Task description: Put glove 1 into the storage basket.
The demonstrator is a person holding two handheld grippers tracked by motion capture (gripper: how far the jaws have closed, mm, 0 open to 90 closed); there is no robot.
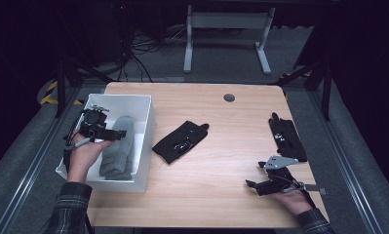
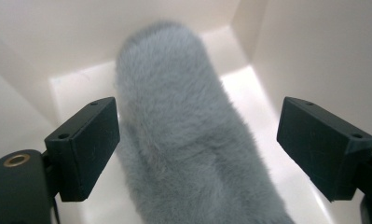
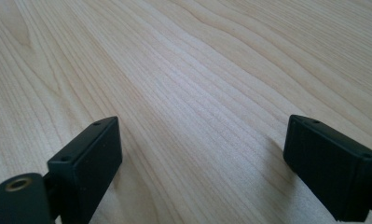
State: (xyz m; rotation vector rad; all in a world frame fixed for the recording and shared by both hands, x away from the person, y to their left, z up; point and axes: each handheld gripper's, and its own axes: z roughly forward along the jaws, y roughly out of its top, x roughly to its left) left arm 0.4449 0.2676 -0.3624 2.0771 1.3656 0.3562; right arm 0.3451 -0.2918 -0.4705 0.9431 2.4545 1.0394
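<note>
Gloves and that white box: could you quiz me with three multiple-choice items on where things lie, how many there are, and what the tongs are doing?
1. Where does the grey fuzzy glove lie?
A. in the white box
B. on the bare table
C. on the floor

2. How many black gloves lie on the table?
A. none
B. two
C. four

3. How do the left tongs stand?
A. clamped on a black glove
B. open over the grey glove
C. shut on the box wall

Answers:
1 A, white walls surround it.
2 B, one black glove mid-table, another near the right edge.
3 B, the left gripper view shows both jaws apart, not pressing the fur.
</note>
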